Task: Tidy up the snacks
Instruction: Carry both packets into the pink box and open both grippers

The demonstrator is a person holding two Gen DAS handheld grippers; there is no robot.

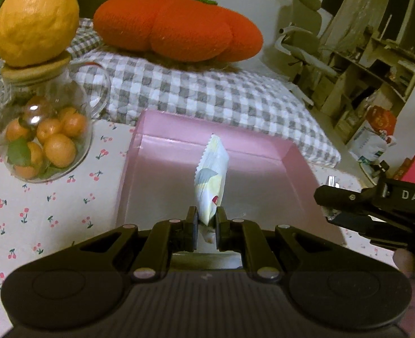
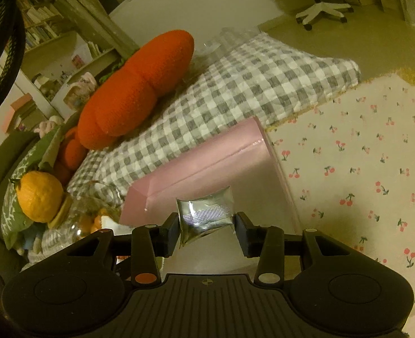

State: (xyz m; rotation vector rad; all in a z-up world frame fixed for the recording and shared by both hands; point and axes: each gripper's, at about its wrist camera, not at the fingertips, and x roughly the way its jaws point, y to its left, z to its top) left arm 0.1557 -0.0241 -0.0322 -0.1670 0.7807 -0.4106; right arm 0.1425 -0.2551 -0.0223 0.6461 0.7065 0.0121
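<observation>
My left gripper (image 1: 207,222) is shut on a pale yellow and blue snack packet (image 1: 211,180), held edge-on and upright over the pink tray (image 1: 297,169). My right gripper (image 2: 207,226) is shut on a silver foil snack packet (image 2: 204,212), held over the same pink tray (image 2: 196,169) near its far corner. The right gripper also shows at the right edge of the left wrist view (image 1: 376,205), beside the tray.
A glass jar of small oranges (image 1: 42,138) with a cork lid and a lemon (image 1: 35,18) on top stands left of the tray. Behind are a checked cushion (image 1: 207,93) and an orange knitted pillow (image 1: 176,28). The cherry-print tablecloth (image 2: 362,169) spreads right of the tray.
</observation>
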